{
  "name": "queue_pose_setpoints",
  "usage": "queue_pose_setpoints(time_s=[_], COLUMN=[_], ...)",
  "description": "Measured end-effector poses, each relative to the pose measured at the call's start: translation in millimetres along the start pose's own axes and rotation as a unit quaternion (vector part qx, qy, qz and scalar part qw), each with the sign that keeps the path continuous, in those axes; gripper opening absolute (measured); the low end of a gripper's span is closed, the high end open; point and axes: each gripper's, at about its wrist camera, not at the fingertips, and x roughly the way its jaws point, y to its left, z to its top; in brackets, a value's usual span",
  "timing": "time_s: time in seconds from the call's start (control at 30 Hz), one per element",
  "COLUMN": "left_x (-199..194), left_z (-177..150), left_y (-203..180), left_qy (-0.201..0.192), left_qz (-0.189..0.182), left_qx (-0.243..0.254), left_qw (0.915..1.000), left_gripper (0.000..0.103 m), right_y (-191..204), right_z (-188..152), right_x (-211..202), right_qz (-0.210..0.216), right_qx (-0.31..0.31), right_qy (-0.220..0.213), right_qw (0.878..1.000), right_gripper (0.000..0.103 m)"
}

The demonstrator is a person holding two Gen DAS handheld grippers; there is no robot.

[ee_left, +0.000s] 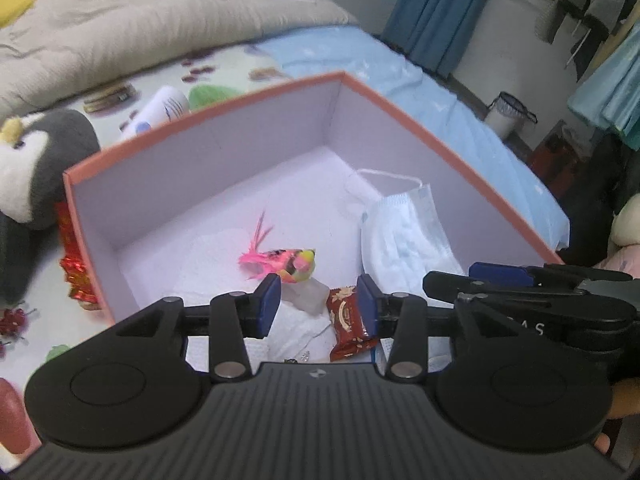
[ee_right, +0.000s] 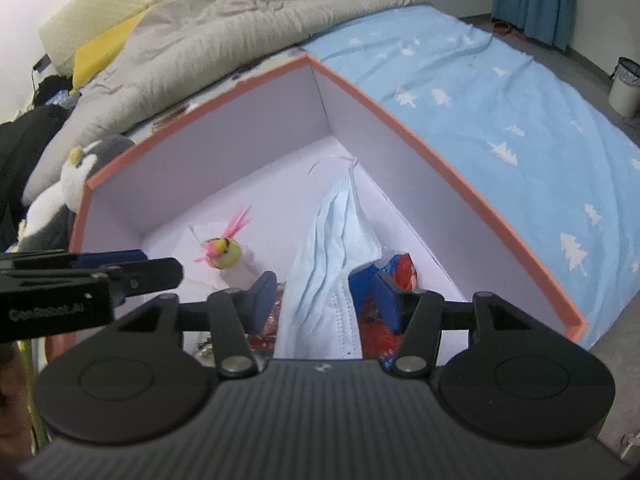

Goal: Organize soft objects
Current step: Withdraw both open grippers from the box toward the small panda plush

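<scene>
Inside one box (ee_left: 208, 168): one mask (ee_left: 404, 236), one bird (ee_left: 288, 264); both tongs (ee_left: 318, 304) (ee_right: 326, 300) released.

Both the left gripper (ee_left: 318, 304) and the right gripper (ee_right: 326, 304) have a black ribbed body with two round black discs, thin black link arms joined by silver round-head screws, and flat dark blue finger pads (ee_left: 267, 302). Pale lettering marks the black side of each. A bit of bare skin (ee_left: 610, 420) shows behind the left one.
</scene>
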Motion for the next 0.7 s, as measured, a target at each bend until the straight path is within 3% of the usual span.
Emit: queue_pose_setpoints(time_s=[0.33, 0.7], left_x=[-89.7, -181.7], left_z=[-20.8, -72.9], left_y=[-0.5, 7.6], left_qy=[-0.060, -0.114], left_qz=[0.002, 0.004], left_qx=[0.005, 0.003], left_qw=[0.9982, 0.9935], left_gripper=[0.048, 0.048], right_y=[29.8, 73.2], right_z=[-12.9, -46.9], right_x=[-68.2, -135.9], right_qz=[0.018, 0.034], right_qx=[-0.009, -0.035], right_qy=[-0.061, -0.111], right_qw=[0.998, 0.993], right_gripper=[0.056, 0.056])
